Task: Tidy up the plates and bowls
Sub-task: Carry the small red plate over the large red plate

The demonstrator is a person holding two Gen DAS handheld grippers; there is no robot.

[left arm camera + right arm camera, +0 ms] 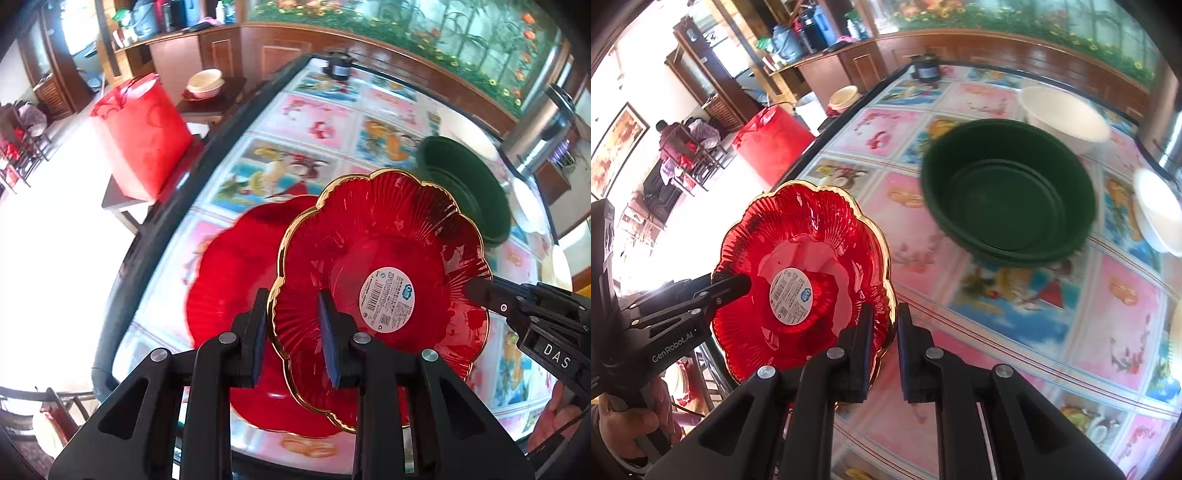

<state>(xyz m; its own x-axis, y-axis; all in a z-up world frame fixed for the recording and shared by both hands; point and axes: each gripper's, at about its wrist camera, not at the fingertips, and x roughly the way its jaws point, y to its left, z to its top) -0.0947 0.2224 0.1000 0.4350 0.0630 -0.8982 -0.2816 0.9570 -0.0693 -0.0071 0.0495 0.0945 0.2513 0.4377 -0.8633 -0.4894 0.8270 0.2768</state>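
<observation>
A red glass plate [380,258] with a wavy gold rim and a white round label hangs tilted above the table, held from both sides. My left gripper [293,332] is shut on its near rim. My right gripper [476,290] is shut on the opposite edge. In the right wrist view the same plate [798,266] has its gold rim pinched by my right gripper [884,332], and my left gripper [738,284] grips its far side. A second red plate [229,288] lies on the table beneath. A dark green bowl [1008,192] stands further in, also in the left wrist view [465,184].
Two white bowls [1063,114] [1156,214] stand beyond and right of the green one. A dark jar [925,66] is at the table's far end. The table [1034,314] has a pictured cloth and a black edge. A red bag [144,136] sits on a stool beside it.
</observation>
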